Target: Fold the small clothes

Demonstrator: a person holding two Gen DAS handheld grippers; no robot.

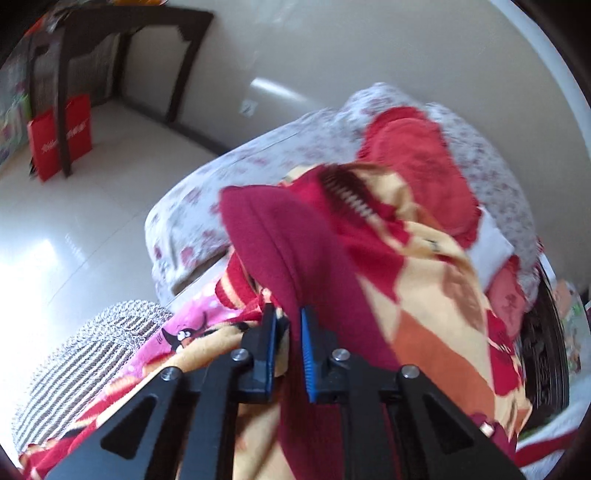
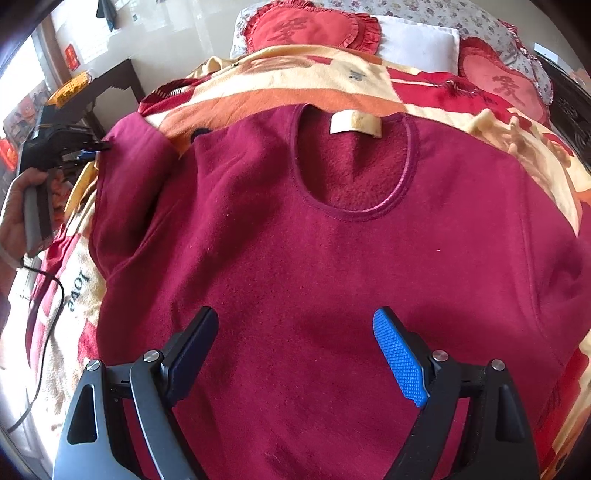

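A dark red fleece top (image 2: 314, 277) lies spread on a patterned blanket (image 2: 480, 122), its round neckline and white label (image 2: 356, 123) toward the pillows. My right gripper (image 2: 295, 350) hovers open and empty over the top's lower middle. My left gripper (image 1: 287, 325) is shut on the top's left sleeve (image 1: 280, 236) and holds it lifted; it also shows in the right wrist view (image 2: 99, 147) at the sleeve's end, at the left edge of the bed.
Two red heart cushions (image 2: 306, 31) and a white pillow (image 2: 417, 42) lie at the bed's head. A dark wooden table (image 1: 110, 44) and a red bag (image 1: 61, 136) stand on the pale floor. A striped cushion (image 1: 88, 354) sits beside the bed.
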